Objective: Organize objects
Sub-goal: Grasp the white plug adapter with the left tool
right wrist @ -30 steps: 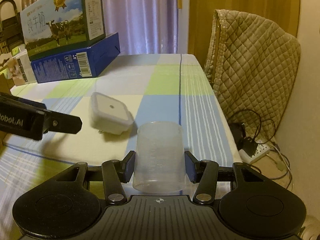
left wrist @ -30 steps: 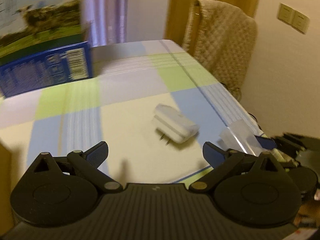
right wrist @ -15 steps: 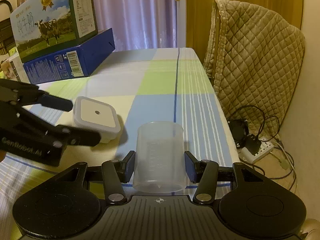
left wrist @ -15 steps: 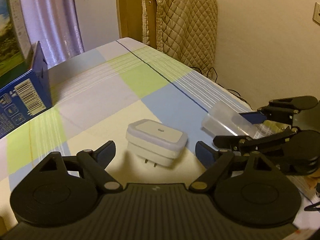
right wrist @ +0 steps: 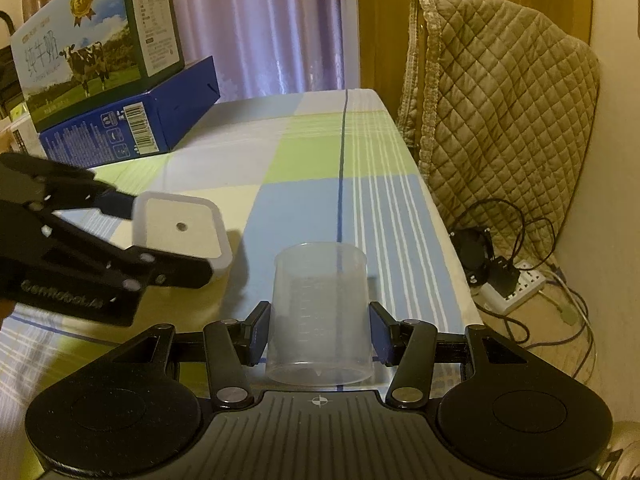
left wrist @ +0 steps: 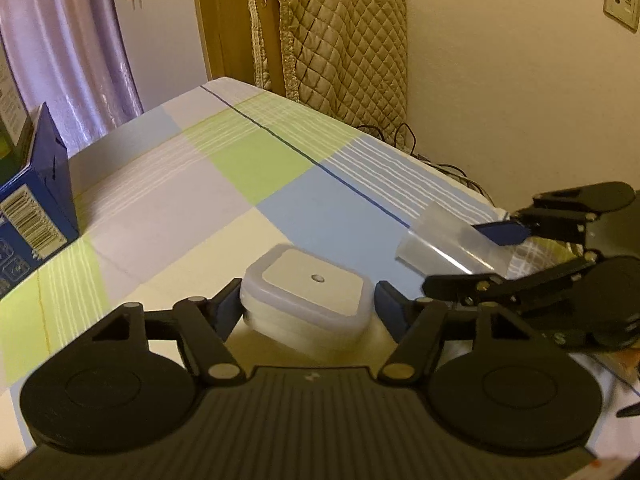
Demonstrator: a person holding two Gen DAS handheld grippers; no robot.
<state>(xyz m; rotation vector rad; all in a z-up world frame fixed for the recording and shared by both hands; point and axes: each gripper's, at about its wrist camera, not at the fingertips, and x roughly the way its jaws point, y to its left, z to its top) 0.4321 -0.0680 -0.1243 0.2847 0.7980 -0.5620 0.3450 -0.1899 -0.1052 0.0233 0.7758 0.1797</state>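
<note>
A white square plug-in night light sits between the fingers of my left gripper, which is shut on its two sides just above the checked tablecloth. The right wrist view shows that night light held in the left gripper at the left. My right gripper is shut on a clear measuring cup, held upright over the table's near right part. From the left wrist view the cup and the right gripper are close by on the right.
A green milk carton box lies on a blue box at the table's far left. A chair with a quilted cover stands along the right edge. A power strip with cables lies on the floor there.
My left gripper has swung round, come up to the night light and narrowed its fingers onto it. The right gripper keeps holding the cup in nearly the same place.
</note>
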